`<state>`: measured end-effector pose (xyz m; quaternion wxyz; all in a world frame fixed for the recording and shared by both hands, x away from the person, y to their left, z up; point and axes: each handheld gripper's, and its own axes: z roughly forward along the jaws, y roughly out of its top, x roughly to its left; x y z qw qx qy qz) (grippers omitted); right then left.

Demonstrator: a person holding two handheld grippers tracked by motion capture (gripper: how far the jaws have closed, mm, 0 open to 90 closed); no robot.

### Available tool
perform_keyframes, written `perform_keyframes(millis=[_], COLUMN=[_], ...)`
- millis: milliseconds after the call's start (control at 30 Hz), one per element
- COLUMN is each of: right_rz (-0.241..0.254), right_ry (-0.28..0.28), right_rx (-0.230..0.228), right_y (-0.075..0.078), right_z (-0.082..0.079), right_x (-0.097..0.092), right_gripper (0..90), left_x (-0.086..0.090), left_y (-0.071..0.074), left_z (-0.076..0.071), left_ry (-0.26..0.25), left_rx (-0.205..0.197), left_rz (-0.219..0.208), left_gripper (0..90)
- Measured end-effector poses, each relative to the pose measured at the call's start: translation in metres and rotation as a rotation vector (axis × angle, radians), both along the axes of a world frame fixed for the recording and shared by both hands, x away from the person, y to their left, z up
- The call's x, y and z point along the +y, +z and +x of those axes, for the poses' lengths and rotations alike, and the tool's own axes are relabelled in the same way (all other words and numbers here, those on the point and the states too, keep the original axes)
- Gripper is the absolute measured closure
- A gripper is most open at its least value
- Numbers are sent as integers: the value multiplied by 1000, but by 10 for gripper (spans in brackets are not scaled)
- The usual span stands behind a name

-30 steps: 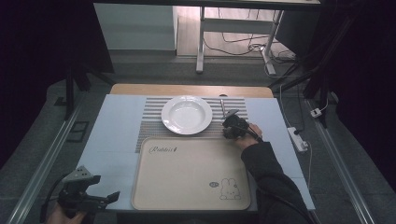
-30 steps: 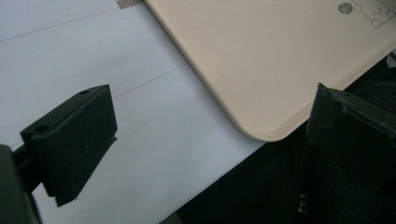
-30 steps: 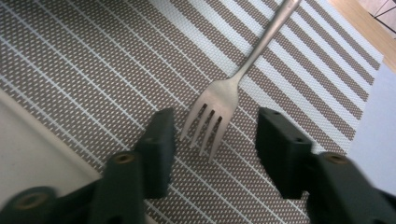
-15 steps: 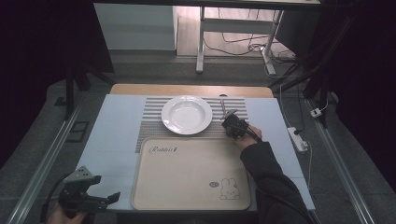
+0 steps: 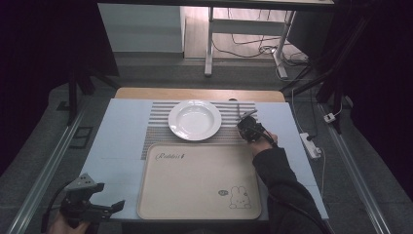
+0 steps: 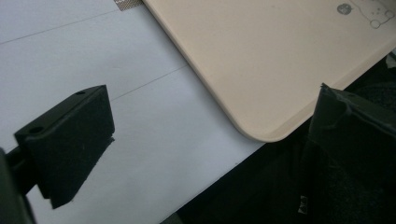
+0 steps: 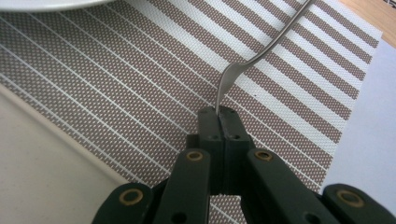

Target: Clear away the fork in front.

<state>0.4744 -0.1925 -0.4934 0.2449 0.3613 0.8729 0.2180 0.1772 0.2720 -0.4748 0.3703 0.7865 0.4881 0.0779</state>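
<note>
Closing over the last moment, the right gripper (image 7: 219, 112) now pinches the end of a metal utensil (image 7: 261, 53) between its pressed-together jaws; which end, cannot be told. From the jaws the utensil rises in a curve over the striped mat (image 7: 116, 84), just right of the plate (image 5: 195, 119). Left gripper (image 5: 104, 208) hovers at the tray's (image 5: 195, 180) near left corner, jaws spread, holding nothing.

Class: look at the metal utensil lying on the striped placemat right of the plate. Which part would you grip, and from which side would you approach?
Grip the broad, flattened end nearest the tray, coming down from above. The utensil is thin and lies along the placemat, so jaws must close across its width, as the right claw, just closed, does now.
</note>
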Motion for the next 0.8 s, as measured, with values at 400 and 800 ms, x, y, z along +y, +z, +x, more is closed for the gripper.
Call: perform_keyframes(millis=[400,800], right_rz=[63,107], right_ry=[8,83], right_rx=[-27,-52], right_y=[18,35], right_z=[-14,-43], right_x=[-11,-18], right_gripper=[900,900], left_x=[4,4], left_y=[1,4], left_z=[-1,4], left_ry=[8,-22], left_rx=[-14,-30], left_rz=[-13,-28], left_gripper=[0,0])
